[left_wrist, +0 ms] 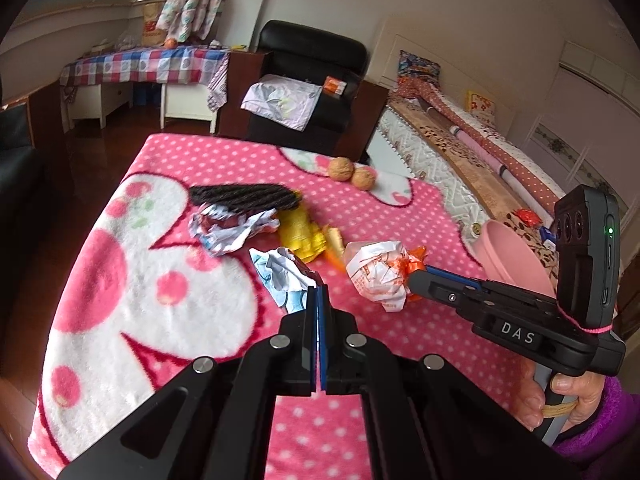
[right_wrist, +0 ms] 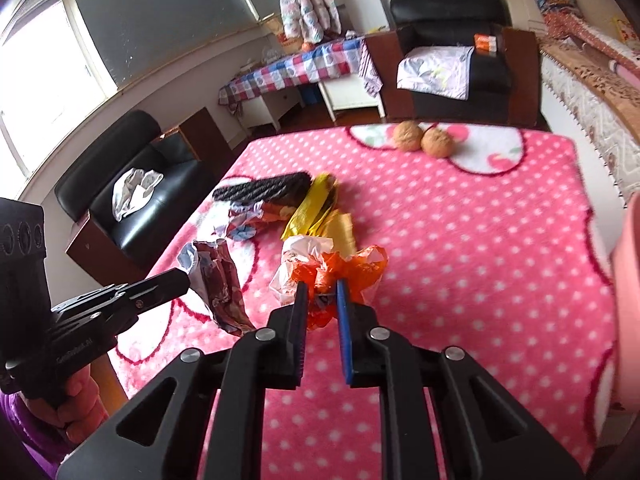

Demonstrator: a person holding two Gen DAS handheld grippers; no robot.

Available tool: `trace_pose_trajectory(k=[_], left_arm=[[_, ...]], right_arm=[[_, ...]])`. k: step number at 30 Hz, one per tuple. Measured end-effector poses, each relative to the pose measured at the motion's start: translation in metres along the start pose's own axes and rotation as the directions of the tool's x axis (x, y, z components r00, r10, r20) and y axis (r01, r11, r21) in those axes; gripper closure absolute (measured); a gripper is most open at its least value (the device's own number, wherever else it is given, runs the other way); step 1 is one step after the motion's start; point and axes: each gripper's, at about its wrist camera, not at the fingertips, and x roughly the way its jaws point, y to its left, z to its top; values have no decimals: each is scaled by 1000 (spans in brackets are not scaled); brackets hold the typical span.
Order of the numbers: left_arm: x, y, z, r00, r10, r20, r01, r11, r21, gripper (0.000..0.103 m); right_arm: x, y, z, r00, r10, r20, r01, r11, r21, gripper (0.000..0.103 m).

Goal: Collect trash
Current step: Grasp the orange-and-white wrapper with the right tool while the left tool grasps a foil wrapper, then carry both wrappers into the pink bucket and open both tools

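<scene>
Through the left wrist view, found the left gripper (left_wrist: 318,292) with its jaws pressed flat together, no gap showing, pinching the near edge of a crumpled blue-and-white wrapper (left_wrist: 280,276) in the middle of the desk (left_wrist: 400,380). Could not tell whether that wrapper was clear of the pink dotted blanket (left_wrist: 420,216) or resting on it. Saw the right gripper (left_wrist: 418,278) reaching in from the right, its tip against an orange-and-white bag (left_wrist: 376,276). Noted more trash lying farther off: a crumpled foil wrapper (left_wrist: 228,228), a yellow wrapper (left_wrist: 300,236) and a black corrugated piece (left_wrist: 244,196), all touching or overlapping. Spotted two walnuts (left_wrist: 352,174) at the far edge and a pink bin (left_wrist: 512,256) at the right, just behind the right gripper.

Through the right wrist view, found the right gripper (right_wrist: 322,288) with jaws drawn to a narrow gap, clamped on the twisted orange neck of the orange-and-white bag (right_wrist: 316,264). Saw the left gripper (right_wrist: 176,280) at the left with the blue-and-white wrapper (right_wrist: 216,284) hanging at its tip. Caught only a sliver of the pink bin (right_wrist: 628,272) at the right edge.

Judged the step in hand as the grasp, both pieces taken. Reckoned the next move called for lifting each piece, carrying it right over the bin's rim, then releasing, with three pieces left to fetch.
</scene>
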Motion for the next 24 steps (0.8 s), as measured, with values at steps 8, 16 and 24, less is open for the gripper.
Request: trace_pose_trajectory(k=[8,16,24], left_arm=[[-1,-38,13,998,-66,23,65,995,75,103],[14,-82,24,993,-121,15,117,984,134,103],[29,-126,36,986,-167,4,163,964,212,103]], right_arm=[[-40,-23,-1,994,-68,86,64,997,48,89],[-72,-61,-6,980,-146,139,126,982,141,89],[-100,-96,-12,958,-215,189,172,960,220,89]])
